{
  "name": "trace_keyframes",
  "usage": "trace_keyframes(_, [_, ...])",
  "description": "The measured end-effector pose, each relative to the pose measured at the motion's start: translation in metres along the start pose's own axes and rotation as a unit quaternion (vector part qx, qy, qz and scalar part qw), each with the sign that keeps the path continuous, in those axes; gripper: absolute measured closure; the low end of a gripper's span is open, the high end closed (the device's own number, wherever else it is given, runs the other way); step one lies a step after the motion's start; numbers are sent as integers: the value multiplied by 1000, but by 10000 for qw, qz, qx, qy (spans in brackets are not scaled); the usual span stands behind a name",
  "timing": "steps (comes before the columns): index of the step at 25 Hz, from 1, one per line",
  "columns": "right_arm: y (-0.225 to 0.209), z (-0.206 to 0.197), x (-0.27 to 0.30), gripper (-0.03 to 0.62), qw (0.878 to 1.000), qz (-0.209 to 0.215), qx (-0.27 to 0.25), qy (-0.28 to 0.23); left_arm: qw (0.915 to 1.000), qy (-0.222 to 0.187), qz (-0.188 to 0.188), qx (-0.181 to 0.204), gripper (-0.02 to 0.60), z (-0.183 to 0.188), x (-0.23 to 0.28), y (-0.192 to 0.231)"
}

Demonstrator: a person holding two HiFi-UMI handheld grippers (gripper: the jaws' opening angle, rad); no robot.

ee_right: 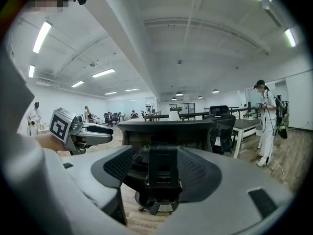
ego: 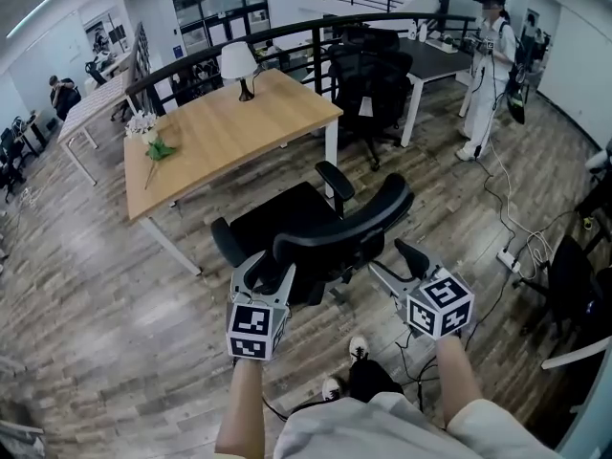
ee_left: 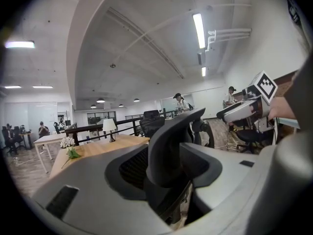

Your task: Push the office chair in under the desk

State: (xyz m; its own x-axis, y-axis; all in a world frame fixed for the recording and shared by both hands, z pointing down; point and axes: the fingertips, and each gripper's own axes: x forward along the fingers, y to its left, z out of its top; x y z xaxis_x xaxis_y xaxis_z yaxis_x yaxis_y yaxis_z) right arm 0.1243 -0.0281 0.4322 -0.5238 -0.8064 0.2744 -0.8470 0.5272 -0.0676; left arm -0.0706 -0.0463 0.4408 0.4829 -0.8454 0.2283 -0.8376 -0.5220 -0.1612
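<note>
The black office chair [ego: 349, 220] stands at the near long edge of the wooden desk [ego: 229, 122], its seat close against that edge and its curved backrest towards me. My left gripper [ego: 265, 271] is open at the backrest's left end; in the left gripper view the backrest edge [ee_left: 171, 141] stands between the wide jaws of that gripper [ee_left: 171, 190], and no pad presses on it. My right gripper [ego: 397, 266] is open behind the chair's right side. The right gripper view looks past its open jaws [ee_right: 161, 195] at the chair's back [ee_right: 164, 131].
A table lamp [ego: 239, 65] and a small bunch of flowers [ego: 148, 137] stand on the desk. Another black chair [ego: 368, 79] sits beyond its far corner. A person [ego: 488, 65] stands at the back right. A power strip with cables [ego: 507, 256] lies on the floor at right.
</note>
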Motion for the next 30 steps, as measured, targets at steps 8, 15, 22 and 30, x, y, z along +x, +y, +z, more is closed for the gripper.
trace_keyframes(8, [-16,-20,33,232,9995,110,-54,300,9996,264,78,16,281,-17,34,16])
trace_keyframes(15, [-18,-31,52,230,9990,197,-68,400,9990,410,127,-84,255,-33,54,26])
trace_keyframes(22, [-11,-34,73,262,9981,340,-163,480,9992,363,-130,-121,255,-33,67,23])
trace_keyframes(30, [-10,-35,80,289,9975,486,-201,469,9979,258,-495,-331,305,-42,77,16])
